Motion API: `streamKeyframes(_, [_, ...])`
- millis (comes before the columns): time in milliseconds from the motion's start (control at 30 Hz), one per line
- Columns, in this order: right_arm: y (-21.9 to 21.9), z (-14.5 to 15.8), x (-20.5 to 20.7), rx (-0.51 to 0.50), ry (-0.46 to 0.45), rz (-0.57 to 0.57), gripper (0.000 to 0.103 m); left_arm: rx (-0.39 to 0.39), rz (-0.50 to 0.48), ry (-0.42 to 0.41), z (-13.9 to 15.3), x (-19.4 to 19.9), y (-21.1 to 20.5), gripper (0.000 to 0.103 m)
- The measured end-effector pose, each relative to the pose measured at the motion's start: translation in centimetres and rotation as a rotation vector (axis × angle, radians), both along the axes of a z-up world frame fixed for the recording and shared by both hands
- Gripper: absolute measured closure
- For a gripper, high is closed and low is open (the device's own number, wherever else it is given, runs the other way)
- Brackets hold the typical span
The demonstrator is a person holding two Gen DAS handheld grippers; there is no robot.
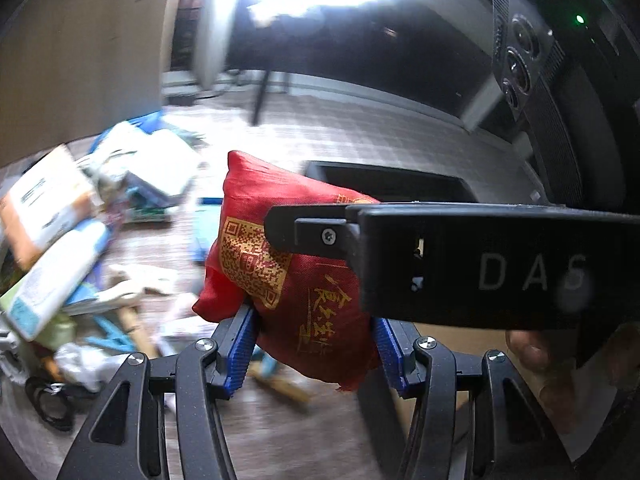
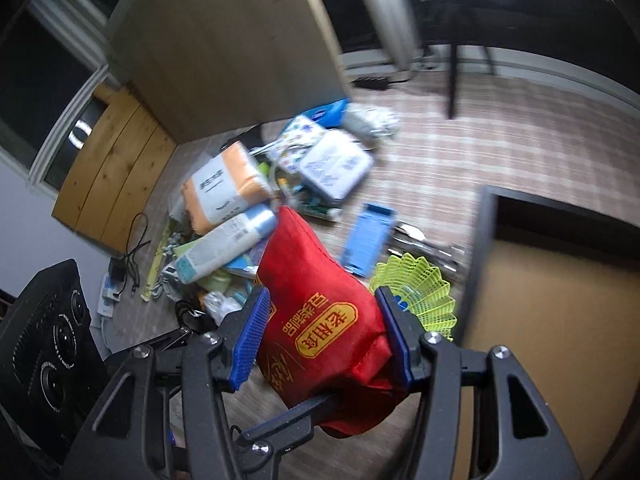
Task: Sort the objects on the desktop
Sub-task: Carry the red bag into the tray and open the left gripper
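A red cloth pouch (image 1: 280, 264) with gold print and a QR code is held in the air between both grippers. My left gripper (image 1: 314, 350) is shut on its lower part with blue pads on each side. My right gripper (image 2: 322, 338) is shut on the same pouch (image 2: 316, 308) from the other side. The right gripper's body (image 1: 480, 264) crosses the left wrist view in front of the pouch. A left finger (image 2: 288, 420) shows below the pouch in the right wrist view.
A heap of packets, a white bottle (image 2: 228, 246), boxes and cables lies on the striped cloth below. A blue tray (image 2: 368, 236), a yellow-green mesh basket (image 2: 424, 288) and metal cutlery lie nearby. A dark-rimmed box (image 2: 552, 288) stands at right; a black speaker (image 2: 44, 344) at left.
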State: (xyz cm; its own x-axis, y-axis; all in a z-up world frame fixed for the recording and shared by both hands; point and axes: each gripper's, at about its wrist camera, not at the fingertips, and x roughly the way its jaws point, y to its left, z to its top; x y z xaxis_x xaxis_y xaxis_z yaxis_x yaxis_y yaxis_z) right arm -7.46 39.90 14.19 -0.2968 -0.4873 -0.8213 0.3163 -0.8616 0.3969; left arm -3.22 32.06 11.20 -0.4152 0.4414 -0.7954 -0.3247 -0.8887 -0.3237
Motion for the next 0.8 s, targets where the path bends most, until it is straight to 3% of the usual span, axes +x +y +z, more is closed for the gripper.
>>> streamKeyframes(400, [14.5,-0.1,6.0,0.022,-0.016,-0.268,0.050,0.014,-0.223,-0.011,0.3,3.5,12.2,0.051])
streamKeyframes(800, [21.6,-0.9,10.0,0.041,-0.040,-0.418,0.049,0.000,-0.361,-0.021,0.3,6.7,18.5,0.049])
